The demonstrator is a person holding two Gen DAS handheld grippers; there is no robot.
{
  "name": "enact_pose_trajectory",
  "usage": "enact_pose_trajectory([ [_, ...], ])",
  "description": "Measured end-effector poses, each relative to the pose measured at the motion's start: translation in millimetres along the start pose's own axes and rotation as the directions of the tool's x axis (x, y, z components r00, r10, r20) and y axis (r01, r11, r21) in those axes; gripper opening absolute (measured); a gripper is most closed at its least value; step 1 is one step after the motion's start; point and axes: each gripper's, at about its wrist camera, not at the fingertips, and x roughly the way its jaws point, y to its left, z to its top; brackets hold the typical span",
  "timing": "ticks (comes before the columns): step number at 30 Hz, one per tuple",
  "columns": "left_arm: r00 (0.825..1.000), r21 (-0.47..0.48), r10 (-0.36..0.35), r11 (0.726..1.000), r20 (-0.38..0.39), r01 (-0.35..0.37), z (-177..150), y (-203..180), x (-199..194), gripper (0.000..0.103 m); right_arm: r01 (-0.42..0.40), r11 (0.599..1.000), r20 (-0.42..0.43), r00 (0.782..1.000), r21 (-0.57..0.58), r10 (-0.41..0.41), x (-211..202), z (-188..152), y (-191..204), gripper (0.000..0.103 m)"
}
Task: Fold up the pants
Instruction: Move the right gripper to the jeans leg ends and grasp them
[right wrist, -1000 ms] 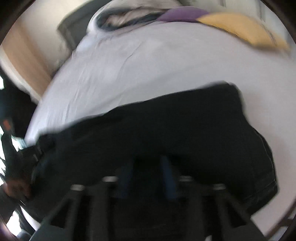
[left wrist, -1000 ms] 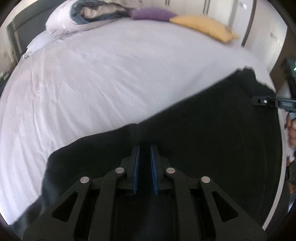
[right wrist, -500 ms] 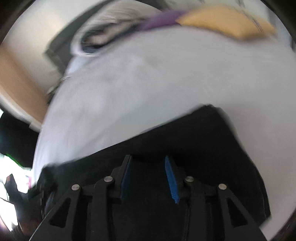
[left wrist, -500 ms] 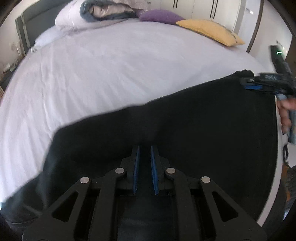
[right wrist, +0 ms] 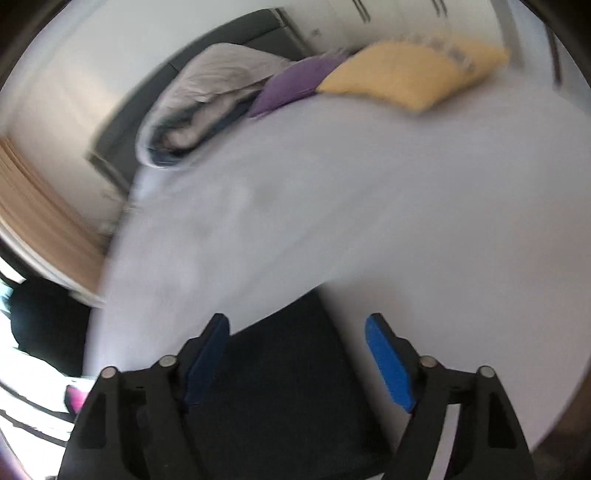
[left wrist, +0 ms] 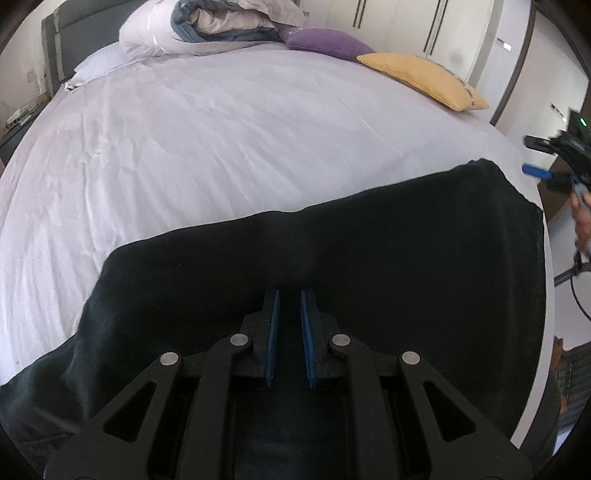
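Opening just now, the right gripper (right wrist: 297,328) has let go of the pants (left wrist: 369,266), leaving that fold laid on the bed (left wrist: 221,147); left gripper (left wrist: 287,306) stays nearly closed on fabric.

Bed (left wrist: 229,155), white sheet, creased. Black pants (left wrist: 369,258) spread flat at near edge. At far end: bundled duvet (left wrist: 221,26), purple cushion (left wrist: 325,40), yellow cushion (left wrist: 424,79).
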Motion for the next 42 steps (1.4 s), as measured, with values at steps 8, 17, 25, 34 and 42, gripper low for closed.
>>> enact_pose_trajectory([
  [8, 0.998, -0.051, -0.057, 0.997, -0.010, 0.057, -3.4, 10.5, 2.5, 0.012, -0.164, 0.986, -0.061, 0.984, 0.018, 0.165, 28.5, -89.8, -9.7, 0.032],
  [17, 1.000, -0.039, -0.030, 0.999, -0.003, 0.030, -1.9, 6.3, -1.9, 0.012, 0.090, 0.960, 0.250, 0.955, 0.263, -0.158, -93.7, -82.8, -57.1, 0.080],
  [25, 0.996, -0.013, -0.083, 0.996, 0.043, 0.083, 6.4, -24.7, -23.4, 0.012, 0.065, 0.899, 0.108, 0.986, 0.432, -0.123, -55.2, -122.5, -56.0, 0.085],
  [34, 0.992, -0.082, -0.129, 0.988, -0.012, 0.128, 1.1, -18.5, 1.6, 0.012, -0.134, 0.813, 0.187, 0.982, 0.566, 0.031, -32.2, -131.4, -52.4, 0.085],
  [42, 0.983, -0.136, -0.181, 0.975, -0.018, 0.177, -1.3, -4.2, 16.5, 0.012, -0.165, 0.823, 0.252, 0.967, 0.544, 0.027, -15.3, -107.8, -39.6, 0.071],
])
